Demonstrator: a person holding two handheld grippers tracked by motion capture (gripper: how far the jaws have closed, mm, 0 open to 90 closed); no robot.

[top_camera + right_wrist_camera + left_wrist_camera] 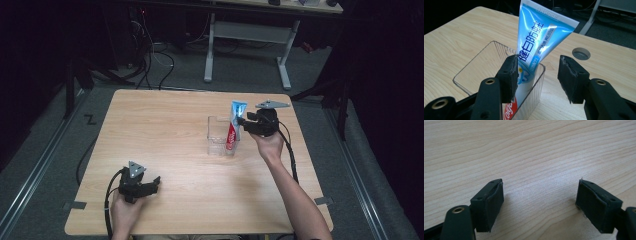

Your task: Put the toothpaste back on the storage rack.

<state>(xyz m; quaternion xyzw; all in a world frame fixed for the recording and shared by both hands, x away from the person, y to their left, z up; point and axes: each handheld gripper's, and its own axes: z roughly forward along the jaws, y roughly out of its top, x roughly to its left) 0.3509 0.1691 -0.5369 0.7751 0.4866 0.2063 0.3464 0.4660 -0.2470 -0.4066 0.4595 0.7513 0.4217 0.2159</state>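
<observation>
Beside the clear box (499, 72), my right tongs (537, 77) gape around the upright toothpaste tube (541, 37): light, soft, slippery; I'd pinch its flat crimped top. Left tongs (540, 202) rest wide.

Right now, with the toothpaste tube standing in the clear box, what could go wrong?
1. The toothpaste tube leans against a corner of the clear box; with the right tool open around it, it may tip over or drag the light box over.
2. If the right tool pulls back carelessly, a jaw could catch the box rim.
3. The left tool rests far away, near the table edge, so it cannot steady the box quickly.
</observation>
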